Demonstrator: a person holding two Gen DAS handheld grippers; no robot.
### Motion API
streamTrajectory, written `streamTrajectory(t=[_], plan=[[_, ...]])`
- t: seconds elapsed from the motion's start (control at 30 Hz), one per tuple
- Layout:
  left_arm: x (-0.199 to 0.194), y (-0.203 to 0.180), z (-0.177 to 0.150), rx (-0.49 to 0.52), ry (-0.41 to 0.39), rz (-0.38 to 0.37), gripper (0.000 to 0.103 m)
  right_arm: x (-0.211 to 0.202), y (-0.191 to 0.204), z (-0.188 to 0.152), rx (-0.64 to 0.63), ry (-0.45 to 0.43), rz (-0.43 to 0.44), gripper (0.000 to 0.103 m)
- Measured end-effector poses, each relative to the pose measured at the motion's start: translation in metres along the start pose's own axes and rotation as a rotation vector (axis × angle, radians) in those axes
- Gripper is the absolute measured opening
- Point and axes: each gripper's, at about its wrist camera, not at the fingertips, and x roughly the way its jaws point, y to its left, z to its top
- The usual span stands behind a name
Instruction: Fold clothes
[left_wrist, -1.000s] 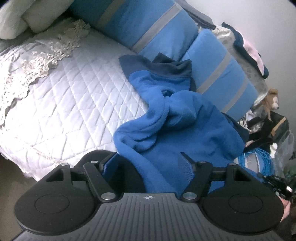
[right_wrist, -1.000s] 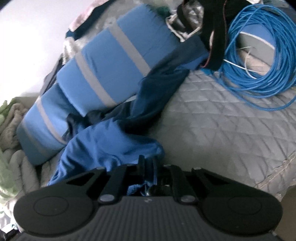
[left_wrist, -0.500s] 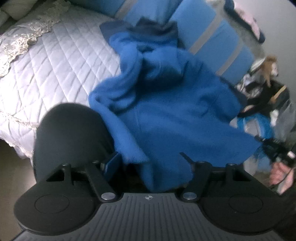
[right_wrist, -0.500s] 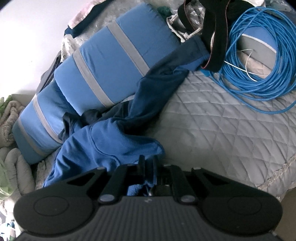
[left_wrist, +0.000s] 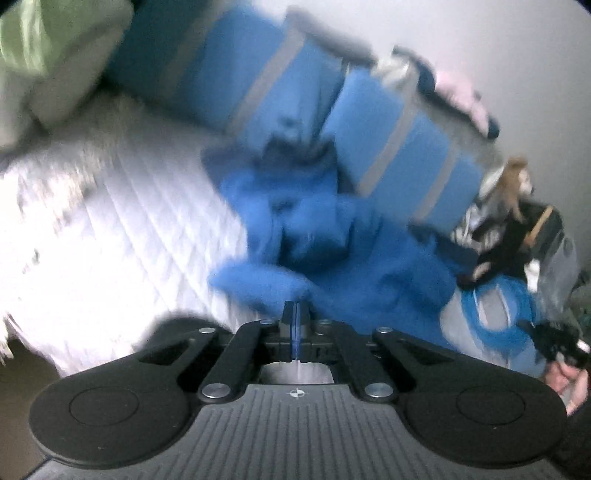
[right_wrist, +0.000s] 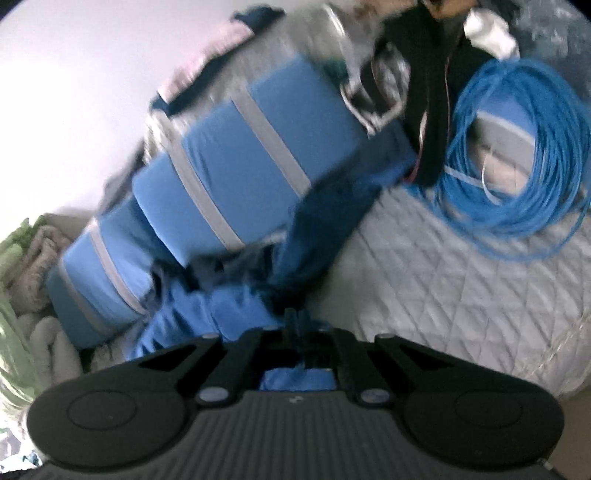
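A blue fleece garment (left_wrist: 332, 243) with a darker navy part lies crumpled on the white quilted bed (left_wrist: 110, 240), against the striped pillows. My left gripper (left_wrist: 296, 310) is shut, its tips at the garment's near edge and seemingly pinching it. The view is motion-blurred. In the right wrist view the same garment (right_wrist: 229, 314) trails from the pillows toward me, its navy sleeve (right_wrist: 317, 229) stretched up to the right. My right gripper (right_wrist: 295, 319) is shut on the garment, and blue cloth shows beneath the fingers.
Blue pillows with grey stripes (left_wrist: 399, 162) (right_wrist: 240, 162) line the wall. A coil of blue cable (right_wrist: 517, 158) and a black bag (right_wrist: 432, 92) sit at the bed's right end. A plush toy (left_wrist: 513, 184) and a hand (left_wrist: 569, 380) are at the right. Pale bedding (left_wrist: 44, 55) is far left.
My left gripper has gone from open around the garment's edge to shut on it. Both views have shifted and are blurred. The right gripper stays shut on the garment.
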Motion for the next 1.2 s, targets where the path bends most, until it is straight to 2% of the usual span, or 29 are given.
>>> streamTrajectory(t=[0.1, 0.17, 0.23, 0.27, 0.3, 0.33, 0.37, 0.4, 0.5, 0.67, 0.73, 0.97, 1.2], plan=[[-0.033, -0.004, 0.011, 0.042, -0.095, 0.024, 0.0, -0.01, 0.001, 0.001, -0.02, -0.008, 0.007, 0.001], [-0.042, -0.005, 0.012, 0.056, -0.115, 0.041, 0.0, -0.006, 0.001, -0.005, -0.024, 0.016, 0.012, 0.002], [-0.041, -0.003, 0.009, 0.045, -0.119, 0.061, 0.001, -0.002, 0.001, -0.011, -0.027, 0.04, 0.017, 0.011], [-0.034, 0.0, 0.006, 0.031, -0.097, 0.071, 0.003, 0.001, 0.001, -0.014, -0.029, 0.052, 0.019, 0.017], [-0.027, 0.002, 0.004, 0.019, -0.071, 0.081, 0.011, 0.003, 0.001, -0.017, -0.031, 0.064, 0.022, 0.037], [-0.019, 0.003, 0.0, 0.007, -0.037, 0.084, 0.017, 0.005, 0.001, -0.02, -0.032, 0.076, 0.024, 0.051], [-0.01, 0.003, -0.004, -0.005, -0.002, 0.085, 0.031, 0.007, 0.001, -0.023, -0.034, 0.088, 0.027, 0.055], [-0.002, 0.004, -0.009, -0.017, 0.034, 0.086, 0.041, 0.009, 0.001, -0.026, -0.036, 0.1, 0.029, 0.06], [0.02, -0.009, -0.025, 0.019, 0.103, 0.039, 0.045, 0.016, 0.001, -0.035, -0.041, 0.137, 0.037, 0.068], [0.055, -0.037, -0.041, 0.081, 0.185, 0.005, 0.048, 0.026, 0.0, -0.049, -0.05, 0.194, 0.048, 0.071], [0.064, -0.042, -0.045, 0.095, 0.211, 0.014, 0.048, 0.026, -0.001, -0.049, -0.049, 0.194, 0.045, 0.073], [0.062, -0.056, -0.057, 0.201, 0.222, 0.077, 0.049, 0.027, -0.004, -0.049, -0.046, 0.195, 0.037, 0.074], [0.055, -0.064, -0.065, 0.376, 0.218, 0.22, 0.049, 0.028, -0.008, -0.049, -0.044, 0.197, 0.029, 0.075]])
